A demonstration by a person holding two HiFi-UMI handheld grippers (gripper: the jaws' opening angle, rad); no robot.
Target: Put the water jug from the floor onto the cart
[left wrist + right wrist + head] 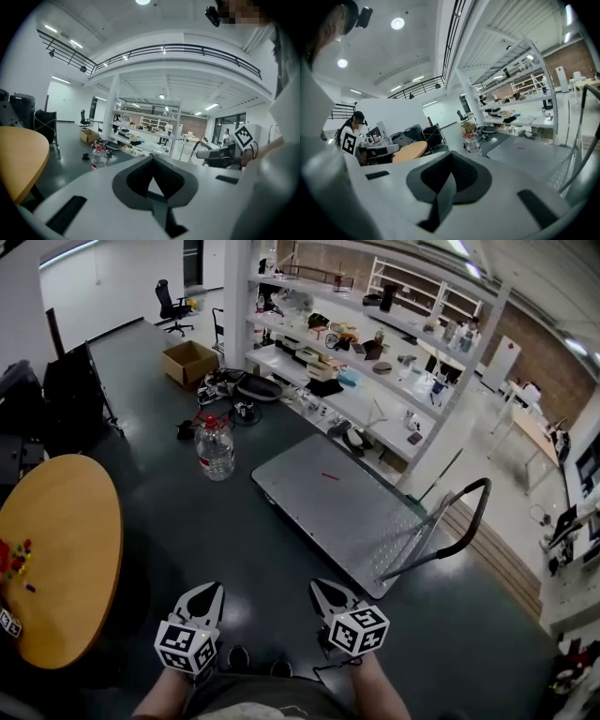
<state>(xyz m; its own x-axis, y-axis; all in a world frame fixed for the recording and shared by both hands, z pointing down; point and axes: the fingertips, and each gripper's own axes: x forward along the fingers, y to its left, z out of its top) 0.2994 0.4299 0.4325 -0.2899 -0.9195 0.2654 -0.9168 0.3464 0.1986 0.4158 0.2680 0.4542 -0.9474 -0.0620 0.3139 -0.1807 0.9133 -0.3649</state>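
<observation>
Head view: the jug point(216, 448) stands upright on the floor point(178, 521), long axis vertical, well ahead of both grippers and just beside the near left corner of the cart point(347, 512). It lies almost straight ahead of the left gripper point(212, 588) and up and to the left of the right gripper point(322, 588), so I judge the left the nearer. Both grippers sit low, close to my body, side by side, well apart from the jug. The jug is clear plastic with a red top and a label band low on the body.

Left gripper view: the jug point(98, 157) appears small, left of the jaw line, against the clutter below the shelves. The left gripper point(152, 159) has its tips together with nothing between them.

Right gripper view: the jug point(473, 143) shows just above and right of the jaw tips, with the cart deck point(529, 152) further right. The right gripper point(451, 157) is fully closed and empty.

Judgement: the approach has not begun; both grippers must open before any grasp
</observation>
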